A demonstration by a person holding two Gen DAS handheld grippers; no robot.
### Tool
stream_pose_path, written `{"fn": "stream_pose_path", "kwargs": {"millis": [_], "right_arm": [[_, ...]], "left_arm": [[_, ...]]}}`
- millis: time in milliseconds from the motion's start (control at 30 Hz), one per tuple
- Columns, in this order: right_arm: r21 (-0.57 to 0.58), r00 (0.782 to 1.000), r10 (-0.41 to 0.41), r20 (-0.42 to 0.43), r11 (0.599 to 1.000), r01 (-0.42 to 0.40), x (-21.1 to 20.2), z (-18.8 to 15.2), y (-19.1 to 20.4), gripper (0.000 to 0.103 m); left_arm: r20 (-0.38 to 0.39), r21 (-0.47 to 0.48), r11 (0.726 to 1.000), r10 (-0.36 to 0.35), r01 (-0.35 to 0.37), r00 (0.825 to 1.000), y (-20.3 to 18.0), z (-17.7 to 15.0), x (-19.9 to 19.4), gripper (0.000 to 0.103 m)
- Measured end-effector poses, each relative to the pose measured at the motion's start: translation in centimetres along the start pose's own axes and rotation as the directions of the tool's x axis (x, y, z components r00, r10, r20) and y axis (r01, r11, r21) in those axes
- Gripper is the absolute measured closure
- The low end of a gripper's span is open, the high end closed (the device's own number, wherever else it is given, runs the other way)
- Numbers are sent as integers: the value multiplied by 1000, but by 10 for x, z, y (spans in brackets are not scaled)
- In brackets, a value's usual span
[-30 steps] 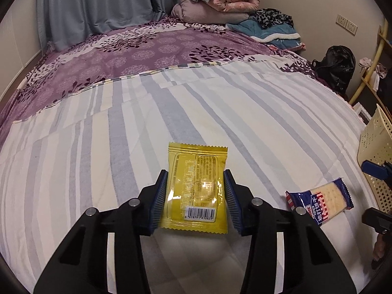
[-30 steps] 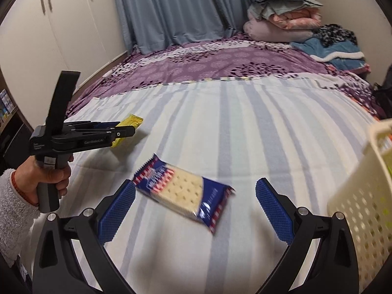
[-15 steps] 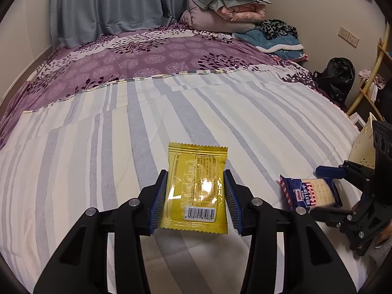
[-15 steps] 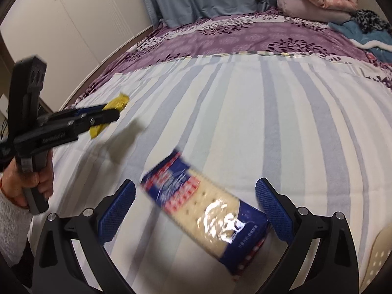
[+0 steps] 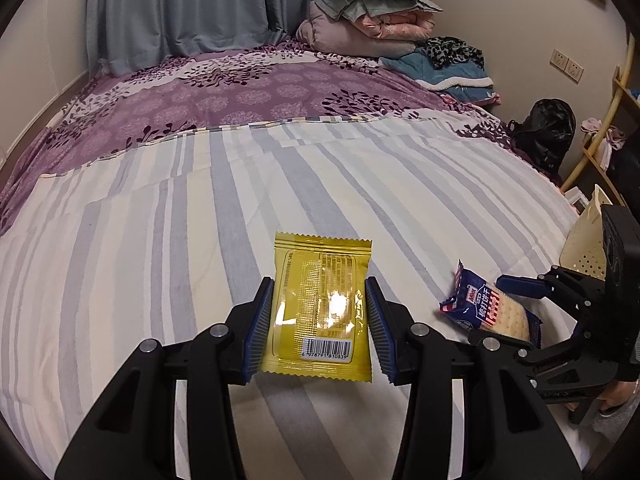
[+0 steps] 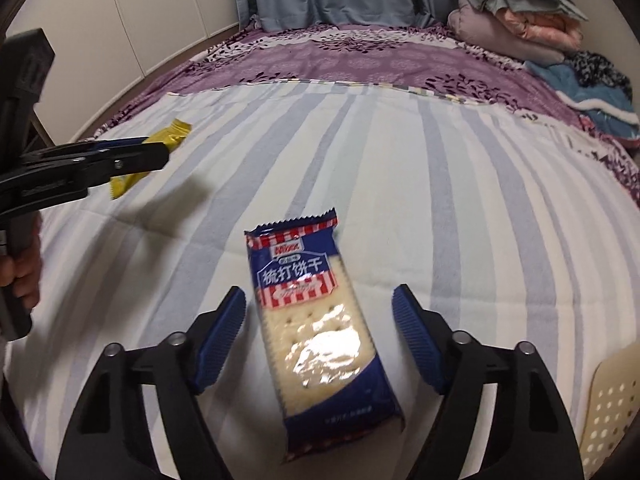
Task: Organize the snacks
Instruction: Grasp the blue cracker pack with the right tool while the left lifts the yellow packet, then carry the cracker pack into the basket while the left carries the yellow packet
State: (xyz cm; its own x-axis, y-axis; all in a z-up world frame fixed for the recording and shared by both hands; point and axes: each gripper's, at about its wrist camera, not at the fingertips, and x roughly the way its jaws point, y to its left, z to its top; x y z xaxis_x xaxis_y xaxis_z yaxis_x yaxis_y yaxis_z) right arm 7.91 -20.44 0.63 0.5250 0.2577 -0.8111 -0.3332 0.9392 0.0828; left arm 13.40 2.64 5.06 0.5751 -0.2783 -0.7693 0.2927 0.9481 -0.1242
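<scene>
The left gripper [image 5: 320, 320] is pinching the yellow snack packet [image 5: 320, 308] by its side edges while the right gripper [image 6: 318, 336] is closing around the cracker pack [image 6: 320, 320] lying on the striped sheet [image 6: 440, 200], pads not touching yet, so it's probably worth centering and squeezing gently before heading to the basket [image 6: 612, 408] at 4 o'clock.

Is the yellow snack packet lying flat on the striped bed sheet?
No, the yellow snack packet is held clear of the striped bed sheet, clamped between the pads of the left gripper.
</scene>
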Motion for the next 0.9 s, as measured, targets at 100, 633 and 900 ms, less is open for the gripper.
{"fn": "stream_pose_path", "kwargs": {"millis": [100,633,900], "right_arm": [[-21,999,-32,5,999,32,0,-1,3,41],[22,997,-24,69,999,22,-44,-14,10,59],[50,987,-36,160,998,28,-93,-19,8,59]], "left_arm": [[1,-4,1000,-1,1,1000,0,-2,-3,57],[25,25,1000,-11,11,1000,-19,-7,-28,57],[57,62,998,-24,21,998,-40,-7,-52,57]]}}
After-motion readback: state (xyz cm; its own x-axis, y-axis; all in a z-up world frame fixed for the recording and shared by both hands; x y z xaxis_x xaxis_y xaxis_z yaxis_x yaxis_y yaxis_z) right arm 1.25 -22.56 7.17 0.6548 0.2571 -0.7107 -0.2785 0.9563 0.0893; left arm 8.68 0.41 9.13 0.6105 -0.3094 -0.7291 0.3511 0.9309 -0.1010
